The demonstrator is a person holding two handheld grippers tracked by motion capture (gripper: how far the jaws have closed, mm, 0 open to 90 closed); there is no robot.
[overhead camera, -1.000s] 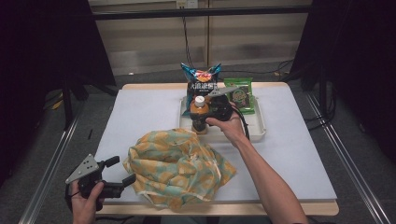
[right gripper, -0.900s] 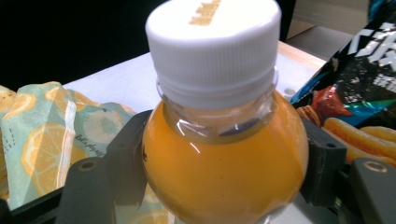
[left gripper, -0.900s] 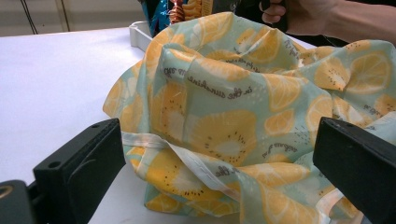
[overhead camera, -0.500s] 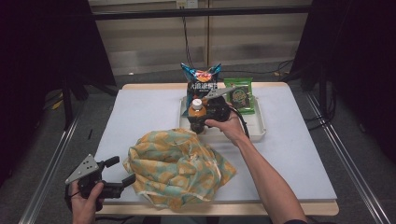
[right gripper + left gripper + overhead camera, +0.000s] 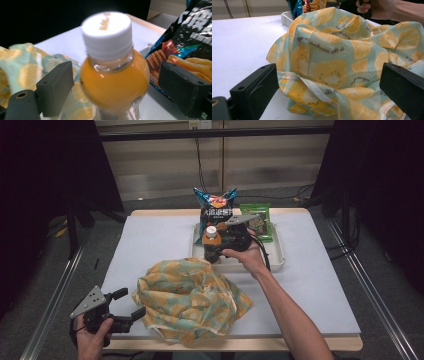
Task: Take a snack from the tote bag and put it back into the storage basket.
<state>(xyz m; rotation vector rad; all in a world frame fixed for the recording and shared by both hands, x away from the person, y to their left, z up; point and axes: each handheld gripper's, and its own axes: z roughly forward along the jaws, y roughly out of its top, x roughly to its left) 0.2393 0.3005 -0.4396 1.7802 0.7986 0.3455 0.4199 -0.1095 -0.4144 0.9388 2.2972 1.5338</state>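
1. Right now I have the right gripper point(image 5: 220, 244) at the orange drink bottle point(image 5: 212, 245), which stands upright in the white tray point(image 5: 278, 255) at about 12 o'clock on the desk point(image 5: 150, 240).
2. Its jaws have just been opening. In the right gripper view they stand wide, one on each side of the bottle point(image 5: 113, 75), with a visible gap between each pad and the bottle wall, so nothing is gripped.
3. That bottle carries a white cap point(image 5: 107, 32) and sits between the jaws, neck at pad height.
4. Just behind the bottle, at 1 o'clock from it, a blue snack bag point(image 5: 216, 206) stands on end; a green packet point(image 5: 256, 222) lies beside it in the tray at 2 o'clock.
5. My left gripper point(image 5: 127, 304) sits at the desk's 7 o'clock corner, jaws spread wide and holding nothing.
6. From the left gripper view its jaws frame the crumpled lemon-print cloth bag point(image 5: 342, 62); I cannot tell whether the pads touch the fabric.
7. Seen from above, the cloth bag point(image 5: 190, 300) lies heaped at 6 o'clock on the desk, just in front of the tray.
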